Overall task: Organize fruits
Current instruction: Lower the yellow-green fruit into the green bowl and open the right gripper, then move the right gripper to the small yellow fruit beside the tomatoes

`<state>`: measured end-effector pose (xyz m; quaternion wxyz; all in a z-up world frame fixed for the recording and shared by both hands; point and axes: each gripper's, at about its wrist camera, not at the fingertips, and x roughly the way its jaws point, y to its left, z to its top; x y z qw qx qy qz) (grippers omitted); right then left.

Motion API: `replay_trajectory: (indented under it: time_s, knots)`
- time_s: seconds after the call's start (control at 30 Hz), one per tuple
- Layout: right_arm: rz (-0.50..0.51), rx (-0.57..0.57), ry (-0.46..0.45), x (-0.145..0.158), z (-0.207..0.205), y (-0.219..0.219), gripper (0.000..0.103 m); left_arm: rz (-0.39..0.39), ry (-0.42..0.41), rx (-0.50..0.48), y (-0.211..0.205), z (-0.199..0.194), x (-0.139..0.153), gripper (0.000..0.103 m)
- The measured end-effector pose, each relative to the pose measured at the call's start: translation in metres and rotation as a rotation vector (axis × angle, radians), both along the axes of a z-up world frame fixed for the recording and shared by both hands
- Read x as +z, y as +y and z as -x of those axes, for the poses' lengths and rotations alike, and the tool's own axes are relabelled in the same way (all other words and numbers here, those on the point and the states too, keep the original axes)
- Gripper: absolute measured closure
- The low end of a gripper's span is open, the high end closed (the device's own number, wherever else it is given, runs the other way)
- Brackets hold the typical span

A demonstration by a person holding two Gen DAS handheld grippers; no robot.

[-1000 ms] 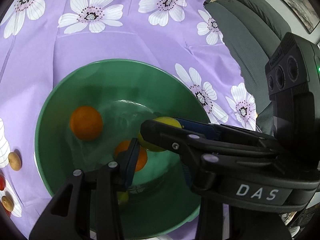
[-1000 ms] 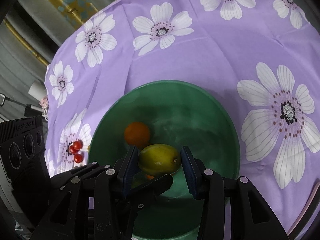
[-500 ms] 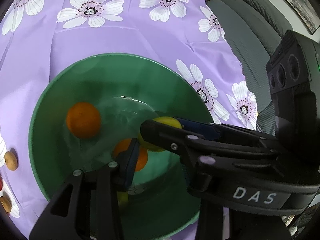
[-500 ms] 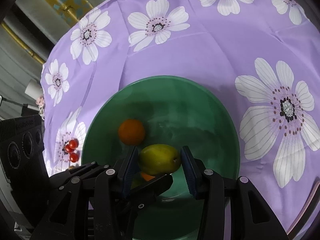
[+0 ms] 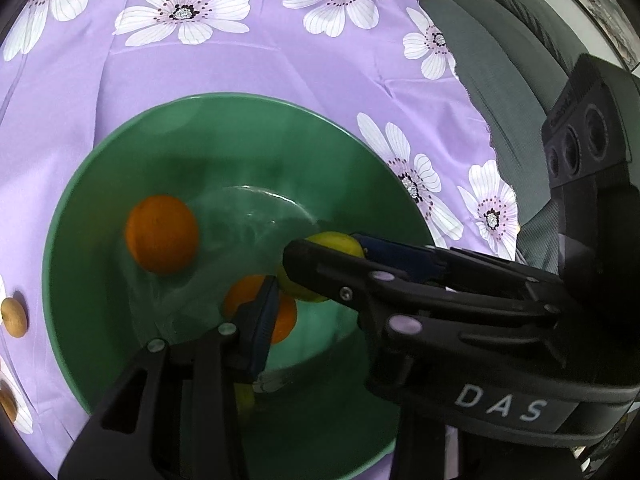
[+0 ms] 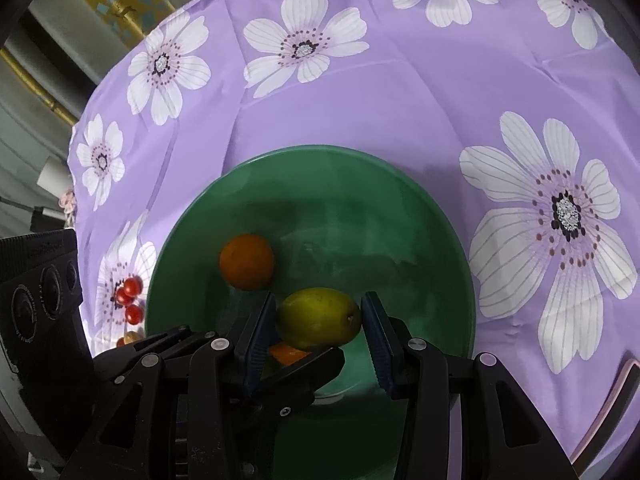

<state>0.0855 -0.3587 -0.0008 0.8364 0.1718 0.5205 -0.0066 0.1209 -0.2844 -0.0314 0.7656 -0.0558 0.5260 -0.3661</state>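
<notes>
A green bowl (image 5: 100, 184) (image 6: 440, 216) stands on the purple flowered cloth. One orange (image 5: 162, 234) (image 6: 247, 262) lies inside it on the left. My right gripper (image 6: 318, 312) hangs over the bowl, shut on a yellow-green lemon (image 6: 320, 318) (image 5: 336, 240). My left gripper (image 5: 304, 320) reaches in beside it, jaws apart and closing. A second orange (image 5: 286, 316) lies on the bowl floor against its visible finger (image 5: 262, 320). The other finger is hidden behind the right gripper. A small yellow fruit (image 5: 245, 398) peeks out under that finger.
Red cherry tomatoes (image 6: 130, 300) and small brown fruits (image 5: 14, 312) lie on the cloth (image 5: 240, 72) left of the bowl. A grey sofa (image 5: 500, 60) stands past the table's right edge. The two grippers cross closely over the bowl.
The bowl has drifted slightly upward in the left wrist view. The lemon stays in my right gripper, and the fruits in the bowl have not moved.
</notes>
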Motion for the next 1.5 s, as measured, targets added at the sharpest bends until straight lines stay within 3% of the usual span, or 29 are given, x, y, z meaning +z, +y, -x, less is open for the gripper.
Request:
replay_trajectory:
  time_s: [0.17,0.37,0.43,0.53,0.63,0.73,0.87,0.93,1.03,1.17,1.33,1.5]
  knots:
    - [0.025,-0.010,0.009,-0.001,-0.001,0.001,0.056,-0.013,-0.012,0.008,0.000,0.001,0.000,0.067]
    - [0.010,-0.019,-0.013,0.006,0.004,0.001,0.056,-0.021,-0.048,0.031,0.016,0.009,0.014,0.062]
    - [0.011,-0.022,-0.035,0.012,0.006,0.003,0.049,-0.008,-0.069,0.044,0.027,0.014,0.024,0.055]
    - [-0.019,-0.005,-0.121,0.030,0.015,0.010,0.048,0.010,-0.121,0.091,0.056,0.025,0.043,0.050]
    - [-0.053,0.025,-0.231,0.052,0.025,0.022,0.037,0.015,-0.196,0.174,0.100,0.036,0.064,0.047]
    - [-0.053,0.079,-0.340,0.073,0.035,0.046,0.035,0.006,-0.263,0.320,0.159,0.056,0.077,0.044]
    - [-0.081,0.188,-0.419,0.087,0.040,0.087,0.035,-0.115,-0.296,0.562,0.237,0.073,0.072,0.043]
    - [-0.088,0.240,-0.428,0.086,0.037,0.106,0.035,-0.129,-0.273,0.647,0.269,0.081,0.063,0.044]
    - [-0.077,0.314,-0.377,0.072,0.025,0.141,0.035,-0.129,-0.199,0.738,0.302,0.089,0.041,0.045]
    - [-0.039,0.387,-0.269,0.036,0.003,0.183,0.035,-0.108,-0.115,0.751,0.306,0.089,0.014,0.053]
    - [0.061,0.354,-0.122,-0.012,-0.028,0.203,0.051,-0.078,-0.102,0.664,0.272,0.077,0.002,0.066]
    - [0.124,0.332,-0.079,-0.031,-0.039,0.203,0.053,-0.084,-0.080,0.598,0.248,0.066,-0.010,0.070]
